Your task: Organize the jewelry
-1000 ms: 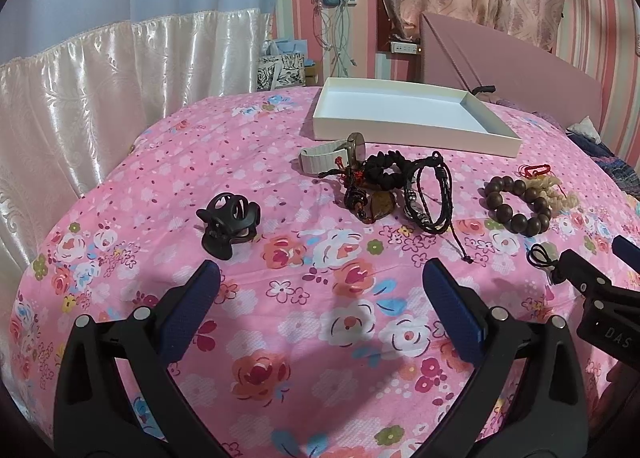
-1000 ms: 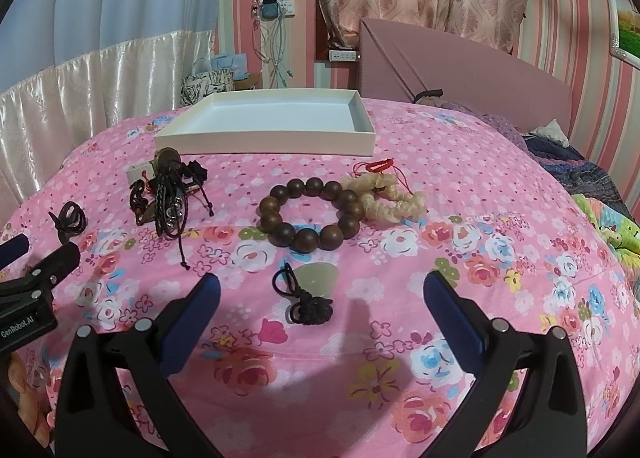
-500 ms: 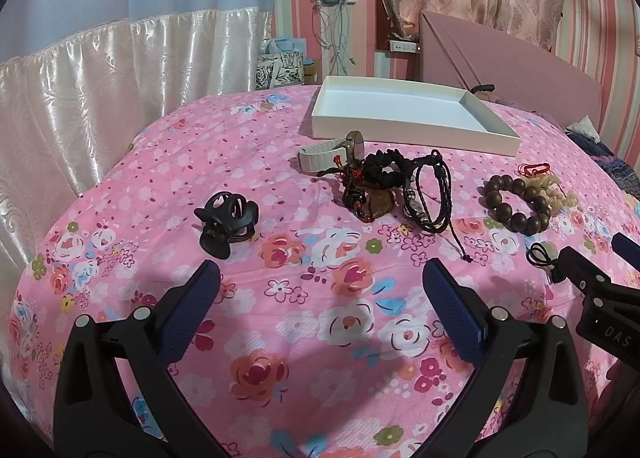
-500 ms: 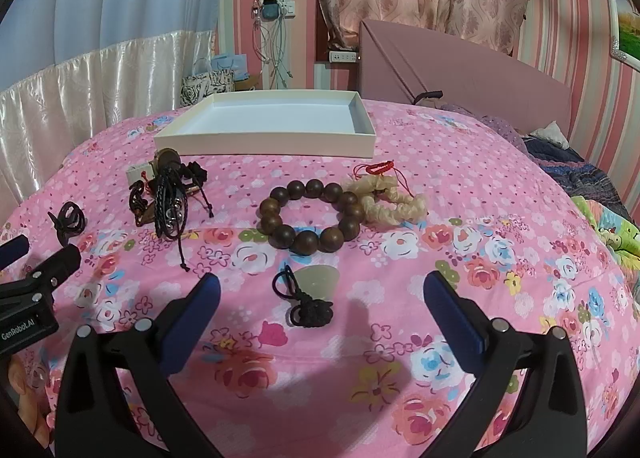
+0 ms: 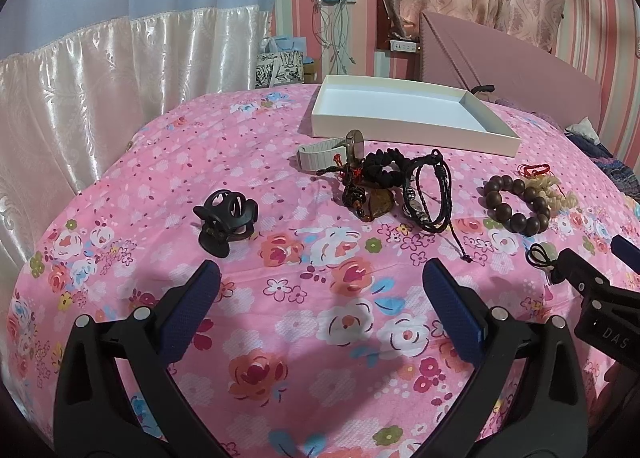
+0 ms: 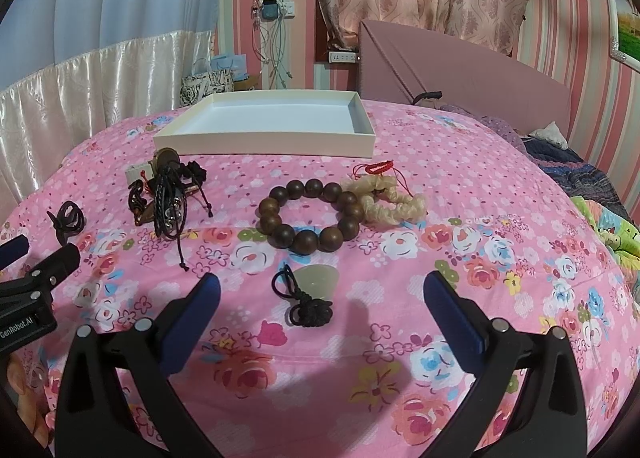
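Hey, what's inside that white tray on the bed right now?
Nothing visible: the white tray shows only a bare pale floor. Its near wall hides a thin strip of floor just behind it. The wooden bead bracelet and other jewelry lie on the bedspread in front.

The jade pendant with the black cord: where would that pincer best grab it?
Probably by the black knot below the pendant. The stone lies flat on the bedspread, offering little edge, while the knot bulges up. The right tool, open just before it, could come straight down over it.
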### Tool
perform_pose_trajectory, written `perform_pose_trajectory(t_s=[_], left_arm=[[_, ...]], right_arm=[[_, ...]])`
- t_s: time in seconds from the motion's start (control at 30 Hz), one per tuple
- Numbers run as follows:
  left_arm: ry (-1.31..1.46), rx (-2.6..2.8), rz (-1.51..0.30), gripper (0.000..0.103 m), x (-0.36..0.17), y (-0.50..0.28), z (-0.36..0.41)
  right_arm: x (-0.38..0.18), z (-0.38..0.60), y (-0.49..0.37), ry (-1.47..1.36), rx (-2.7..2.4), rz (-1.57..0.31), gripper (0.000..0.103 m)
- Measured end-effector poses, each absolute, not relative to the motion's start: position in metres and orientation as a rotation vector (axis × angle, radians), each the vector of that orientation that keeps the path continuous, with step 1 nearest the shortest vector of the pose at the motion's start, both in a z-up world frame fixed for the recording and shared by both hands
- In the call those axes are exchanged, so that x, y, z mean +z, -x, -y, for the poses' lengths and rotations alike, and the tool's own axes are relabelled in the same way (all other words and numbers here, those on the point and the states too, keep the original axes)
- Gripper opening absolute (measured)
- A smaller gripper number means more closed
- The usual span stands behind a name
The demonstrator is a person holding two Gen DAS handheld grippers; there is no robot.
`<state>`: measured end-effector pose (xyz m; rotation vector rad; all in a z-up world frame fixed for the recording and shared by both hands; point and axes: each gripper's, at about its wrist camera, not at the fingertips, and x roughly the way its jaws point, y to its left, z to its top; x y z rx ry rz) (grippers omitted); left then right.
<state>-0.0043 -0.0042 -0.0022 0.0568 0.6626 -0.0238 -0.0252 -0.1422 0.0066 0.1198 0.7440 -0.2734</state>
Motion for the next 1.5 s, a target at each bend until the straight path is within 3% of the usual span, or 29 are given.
perform_pose_trajectory(t_s=[1.5], left_arm=[[-0.043,-0.049,-0.666,0.1,-0.0032,0.0052,0.0051]], right_arm=[[0.0056,0.1451,0.0242,-0.134,-0.241,-0.726,0.101]])
